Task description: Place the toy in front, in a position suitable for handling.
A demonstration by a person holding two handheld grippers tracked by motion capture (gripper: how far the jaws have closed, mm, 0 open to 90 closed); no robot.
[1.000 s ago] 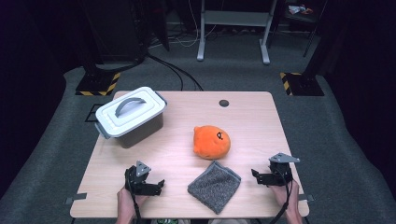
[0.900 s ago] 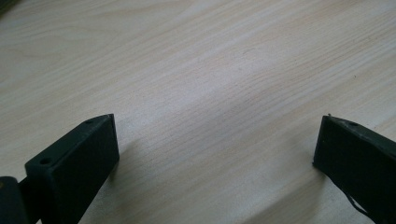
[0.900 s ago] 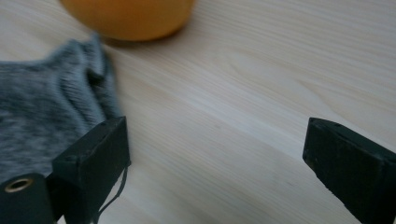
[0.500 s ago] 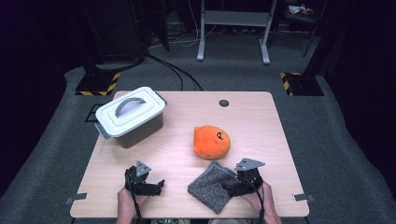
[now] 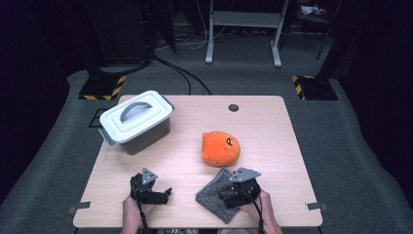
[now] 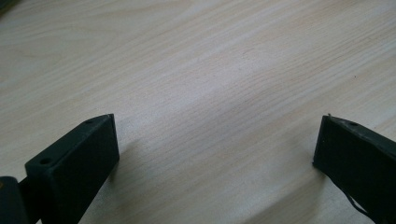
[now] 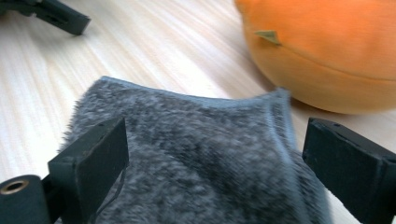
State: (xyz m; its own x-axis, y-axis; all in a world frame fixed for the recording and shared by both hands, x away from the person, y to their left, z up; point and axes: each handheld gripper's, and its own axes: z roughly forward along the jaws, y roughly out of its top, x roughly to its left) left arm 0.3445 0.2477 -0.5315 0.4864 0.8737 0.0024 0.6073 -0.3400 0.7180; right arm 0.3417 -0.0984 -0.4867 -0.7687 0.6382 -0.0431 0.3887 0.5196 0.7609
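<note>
A grey fuzzy cloth [image 5: 213, 196] [image 7: 196, 154] lies flat near the table's front edge. My right gripper [image 5: 237, 191] [image 7: 217, 168] hovers over the cloth's right part, open, its jaws set wide apart above the fabric. Just beyond the cloth sits an orange plush toy [image 5: 220, 148] [image 7: 327, 51]. My left gripper [image 5: 155, 194] [image 6: 215, 158] rests low at the front left, open over bare wood, nothing between its jaws.
A white lidded box [image 5: 136, 121] with a grey handle stands at the back left of the wooden table [image 5: 272, 126]. A small dark round hole [image 5: 234, 107] marks the far edge. Dark floor, cables and stand legs lie beyond.
My right gripper has moved left from the table's right front edge onto the grey cloth. The left gripper has stayed put.
</note>
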